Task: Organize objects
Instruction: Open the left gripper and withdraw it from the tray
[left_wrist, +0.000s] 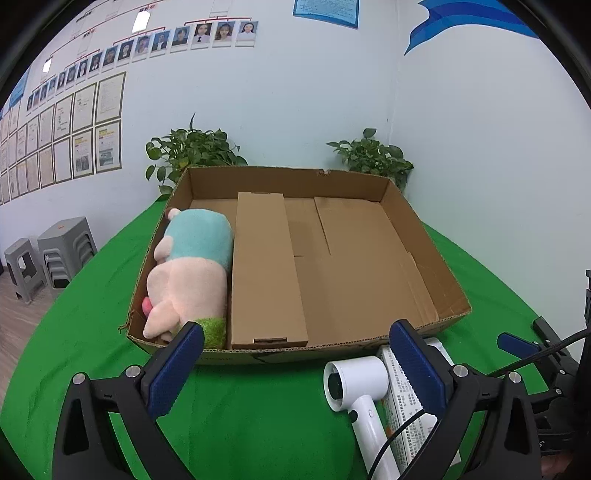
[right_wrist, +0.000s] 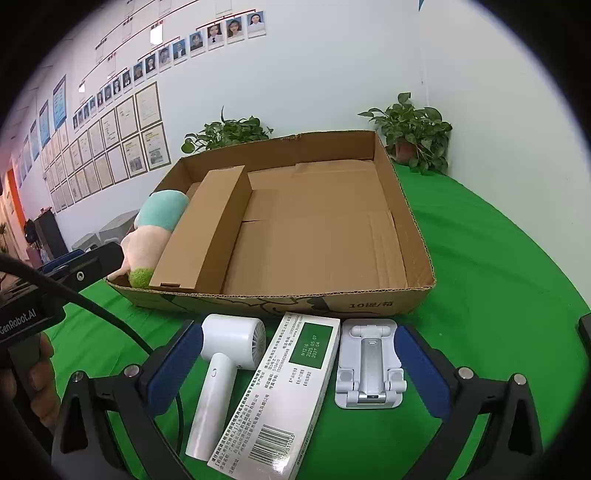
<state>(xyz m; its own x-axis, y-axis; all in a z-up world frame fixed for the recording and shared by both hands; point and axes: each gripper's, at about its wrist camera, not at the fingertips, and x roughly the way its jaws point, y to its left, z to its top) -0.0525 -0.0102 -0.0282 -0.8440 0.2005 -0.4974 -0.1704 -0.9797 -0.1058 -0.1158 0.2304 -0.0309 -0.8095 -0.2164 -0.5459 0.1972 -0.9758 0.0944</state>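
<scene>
2 hand-held grippers hovering, both released, over the green table (right_wrist: 498, 258).
The right hand-held gripper (right_wrist: 295, 362) is spreading around a white hair dryer (right_wrist: 225, 354), medicine box (right_wrist: 284, 387) and phone stand (right_wrist: 369, 363); beyond, the cardboard box (right_wrist: 413, 225) is holding a plush toy (left_wrist: 192, 273) beside the left hand-held gripper (left_wrist: 295, 369).

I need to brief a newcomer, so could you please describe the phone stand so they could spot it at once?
Find the big open cardboard box on the green table. Three white items lie before its front wall; the phone stand is rightmost, beside the medicine box. Unlike the hair dryer, it is a flat folded hinged plate.
</scene>
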